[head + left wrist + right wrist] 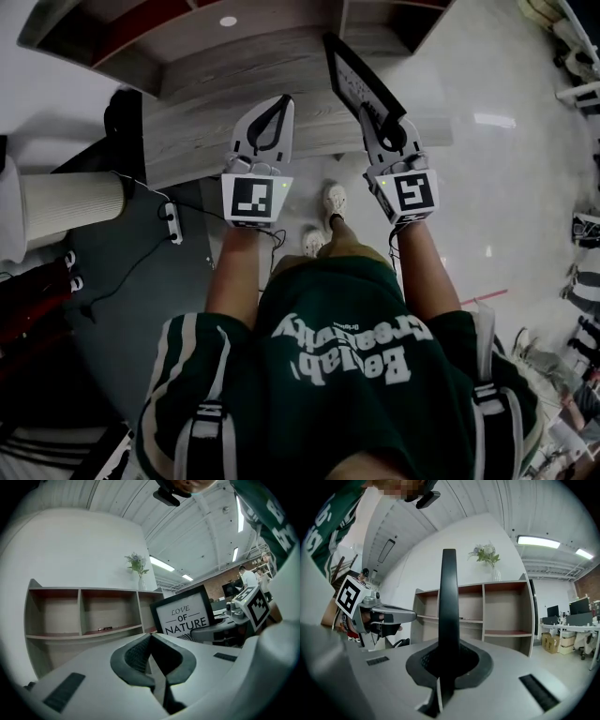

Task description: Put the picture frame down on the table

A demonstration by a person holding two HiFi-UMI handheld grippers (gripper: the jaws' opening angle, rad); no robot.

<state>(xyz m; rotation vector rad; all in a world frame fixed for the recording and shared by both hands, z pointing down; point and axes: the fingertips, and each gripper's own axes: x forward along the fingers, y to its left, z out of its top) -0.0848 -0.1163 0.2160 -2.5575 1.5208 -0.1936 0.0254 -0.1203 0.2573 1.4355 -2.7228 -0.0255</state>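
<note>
A black picture frame (360, 77) stands upright in the air over the right end of the wooden table top (206, 103), with my right gripper (388, 133) shut on its lower edge. The right gripper view has the frame edge-on (449, 602), clamped between the jaws of the right gripper (448, 660). The frame's face (185, 616) reads "LOVE OF NATURE" in the left gripper view. My left gripper (279, 105) hovers beside it to the left over the table's near edge. Its jaws meet at the tips (150, 638) with nothing between them.
Behind the table stands an open shelf unit (497, 611) with a vase of flowers (488, 559) on top. A white ribbed cylinder (70, 206) and cables (173, 225) lie at the left on the dark floor. The person's feet (334, 200) are below. Desks and chairs (572, 630) stand at the right.
</note>
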